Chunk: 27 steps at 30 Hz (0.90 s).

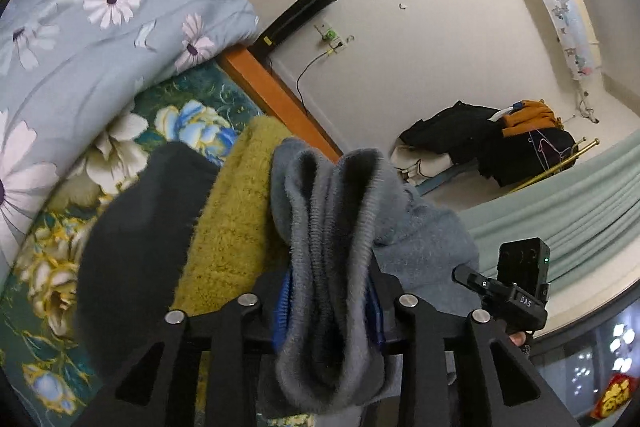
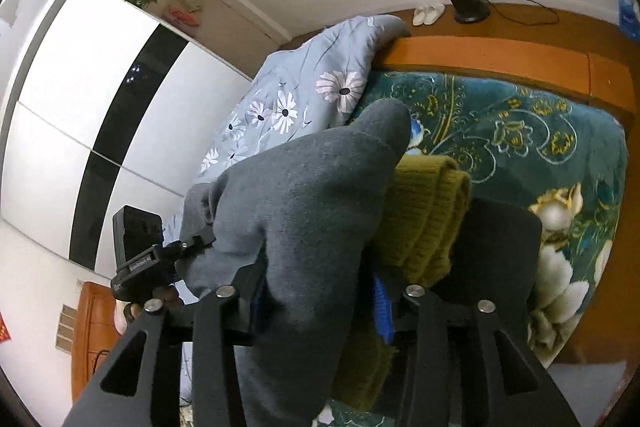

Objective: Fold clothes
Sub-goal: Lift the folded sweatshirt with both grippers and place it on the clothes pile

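A grey fleece garment (image 1: 332, 267), soft and napped with ribbed folds, hangs bunched between both tools above the bed. The left gripper (image 1: 330, 311) is clamped on a thick wad of it, the cloth spilling over blue-ridged pads (image 1: 282, 307); it points level toward the wall, and the other tool shows at its right. The right gripper (image 2: 320, 303) likewise pinches the grey fleece (image 2: 296, 195), which drapes over it in a broad smooth sheet rising to a peak. Beneath lie a folded mustard-yellow knit (image 2: 424, 223), coarse and fuzzy, and a dark flat garment (image 2: 500, 251), both toward the bed's foot end. They rest on a teal plush blanket (image 2: 520, 131) with gold scrolls and white flowers. A pale blue daisy quilt (image 1: 100, 27) is heaped nearer the wooden bed frame (image 2: 480, 55).
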Each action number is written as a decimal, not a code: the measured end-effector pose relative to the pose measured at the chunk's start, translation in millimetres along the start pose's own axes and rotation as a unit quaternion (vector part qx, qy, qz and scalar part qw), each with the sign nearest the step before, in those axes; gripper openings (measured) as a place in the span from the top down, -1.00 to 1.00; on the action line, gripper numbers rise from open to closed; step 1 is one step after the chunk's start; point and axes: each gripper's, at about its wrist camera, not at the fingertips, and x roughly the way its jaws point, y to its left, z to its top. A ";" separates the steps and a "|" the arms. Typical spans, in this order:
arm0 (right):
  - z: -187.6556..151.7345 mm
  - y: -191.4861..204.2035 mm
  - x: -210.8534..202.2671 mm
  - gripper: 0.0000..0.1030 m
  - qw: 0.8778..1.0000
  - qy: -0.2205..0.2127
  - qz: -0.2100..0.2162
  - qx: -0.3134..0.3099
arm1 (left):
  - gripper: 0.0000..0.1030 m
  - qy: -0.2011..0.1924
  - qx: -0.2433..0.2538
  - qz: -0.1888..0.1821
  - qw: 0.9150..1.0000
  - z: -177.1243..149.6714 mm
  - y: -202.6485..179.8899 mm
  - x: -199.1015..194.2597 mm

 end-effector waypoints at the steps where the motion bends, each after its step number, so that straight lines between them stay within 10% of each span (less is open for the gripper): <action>1: 0.3 3.7 -1.1 0.12 1.000 -0.001 -0.006 -0.006 | 0.17 -0.004 0.007 0.005 1.000 2.2 -2.0 -4.5; 8: 5.7 20.0 -26.1 -0.02 0.997 -0.019 -0.076 -0.018 | -0.04 -0.057 0.061 0.051 0.995 14.9 -23.6 -46.8; 13: 0.1 63.6 -47.7 -0.02 0.978 -0.075 -0.171 -0.094 | -0.06 -0.069 0.176 0.096 0.977 8.9 -68.3 -43.1; 16: -10.9 93.2 -40.1 -0.02 0.975 -0.084 -0.139 -0.149 | -0.07 -0.050 0.219 0.109 0.968 1.4 -82.8 -15.7; 27: -0.8 40.1 25.8 -0.02 0.967 -0.033 -0.200 -0.154 | -0.07 -0.010 0.179 0.102 0.979 8.9 -54.9 68.0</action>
